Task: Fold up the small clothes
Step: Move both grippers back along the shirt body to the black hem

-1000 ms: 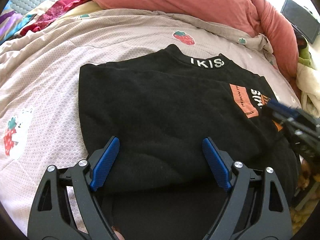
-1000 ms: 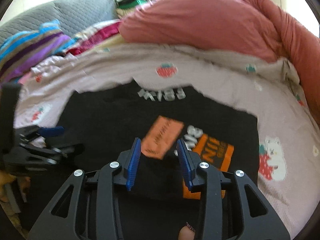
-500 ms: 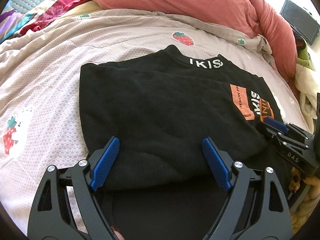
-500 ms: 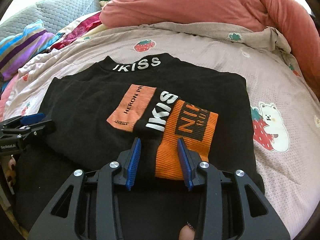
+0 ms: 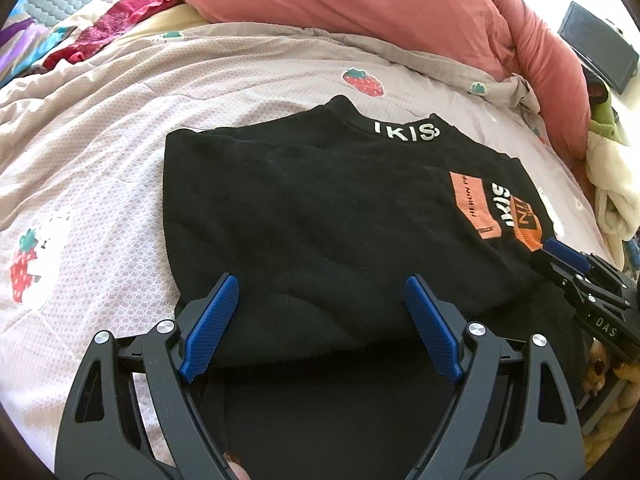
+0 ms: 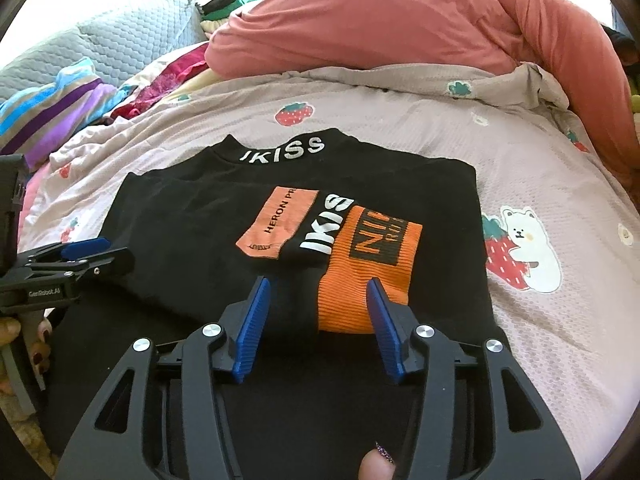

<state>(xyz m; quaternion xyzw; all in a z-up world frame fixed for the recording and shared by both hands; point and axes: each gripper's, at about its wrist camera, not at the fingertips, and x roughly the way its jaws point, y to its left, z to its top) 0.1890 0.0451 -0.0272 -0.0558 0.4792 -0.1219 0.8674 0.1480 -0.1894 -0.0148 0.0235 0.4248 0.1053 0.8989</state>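
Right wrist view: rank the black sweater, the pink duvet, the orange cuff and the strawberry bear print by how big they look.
1. black sweater, nearest the camera, so enlarged
2. pink duvet; close to the sweater in apparent size, and cut off by the frame, so that order is unsure
3. orange cuff
4. strawberry bear print, only slightly smaller than the cuff

strawberry-print bedsheet (image 6: 400, 136) centre | pink duvet (image 6: 400, 20) 12 o'clock | grey quilted pillow (image 6: 120, 44) 10 o'clock | dark screen, perhaps (image 5: 598, 46) 2 o'clock

It was a home bedroom. A strawberry-print bedspread (image 6: 400, 128) filled mid-frame; a pink duvet (image 6: 380, 20) was heaped along the top.
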